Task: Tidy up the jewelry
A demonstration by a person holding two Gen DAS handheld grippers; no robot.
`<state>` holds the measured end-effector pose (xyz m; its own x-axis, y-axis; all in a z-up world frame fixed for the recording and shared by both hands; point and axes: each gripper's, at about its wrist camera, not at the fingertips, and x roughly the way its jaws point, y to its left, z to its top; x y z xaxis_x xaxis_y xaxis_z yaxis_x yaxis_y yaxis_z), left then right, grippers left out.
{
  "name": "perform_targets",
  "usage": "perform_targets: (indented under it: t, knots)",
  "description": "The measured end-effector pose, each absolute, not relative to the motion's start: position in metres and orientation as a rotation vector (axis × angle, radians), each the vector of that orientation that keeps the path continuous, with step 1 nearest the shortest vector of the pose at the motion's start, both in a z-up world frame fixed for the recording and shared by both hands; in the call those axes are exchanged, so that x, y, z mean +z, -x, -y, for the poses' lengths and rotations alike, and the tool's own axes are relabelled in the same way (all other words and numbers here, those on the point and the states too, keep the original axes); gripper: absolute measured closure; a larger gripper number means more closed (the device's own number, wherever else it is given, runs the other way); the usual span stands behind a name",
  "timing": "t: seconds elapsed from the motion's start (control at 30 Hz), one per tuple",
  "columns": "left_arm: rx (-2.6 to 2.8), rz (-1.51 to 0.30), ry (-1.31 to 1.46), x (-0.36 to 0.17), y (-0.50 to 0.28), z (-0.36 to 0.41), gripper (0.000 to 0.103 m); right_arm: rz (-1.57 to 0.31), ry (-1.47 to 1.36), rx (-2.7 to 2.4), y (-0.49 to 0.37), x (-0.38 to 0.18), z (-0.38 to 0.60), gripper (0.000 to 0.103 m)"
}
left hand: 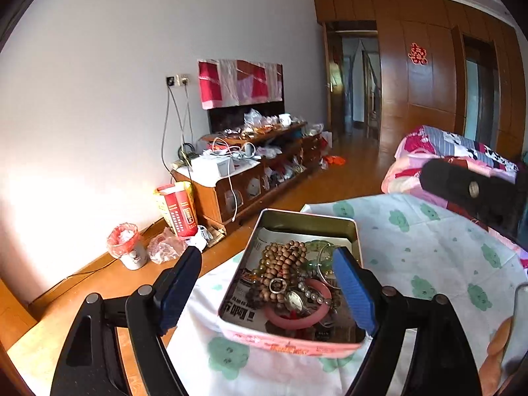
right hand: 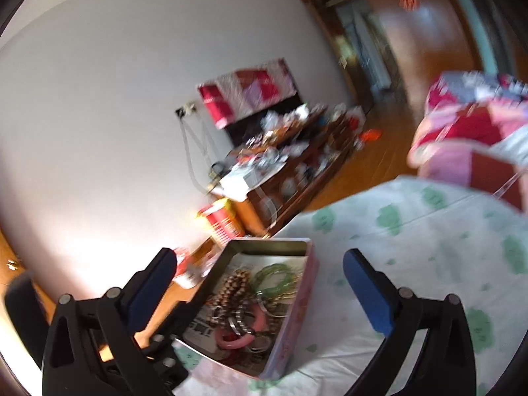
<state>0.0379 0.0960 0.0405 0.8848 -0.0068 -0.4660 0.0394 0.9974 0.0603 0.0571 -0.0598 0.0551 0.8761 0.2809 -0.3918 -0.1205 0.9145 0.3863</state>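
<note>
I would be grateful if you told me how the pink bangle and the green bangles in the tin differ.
The pink bangle is a single thick, opaque ring; the green bangles are several thin, translucent hoops. The pink bangle lies at the near end of the tin, with a watch across it, while the green bangles lie toward the far end, beside the wooden beads. Both are round and rest loose in the tin, untouched by either gripper.

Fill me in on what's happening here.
A person holds a hand-held gripper in each hand over a metal tin of jewelry on a bedsheet. The left hand-held gripper and right hand-held gripper are both open, holding nothing. Wooden beads, green bangles and a pink bangle lie tangled inside.
</note>
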Motion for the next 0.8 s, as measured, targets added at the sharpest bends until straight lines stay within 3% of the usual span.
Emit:
perform_targets:
  t: [0.3,0.8]
  knots:
    - [-0.01,-0.425,-0.033,0.063,0.006,-0.105,0.021,-0.29,-0.188,0.076,0.005,0.08,0.041,0.0]
    - [0.038,-0.362,-0.053,0.072,0.024,-0.102,0.02,-0.208,-0.154,0.051,0.03,0.091,0.037,0.0]
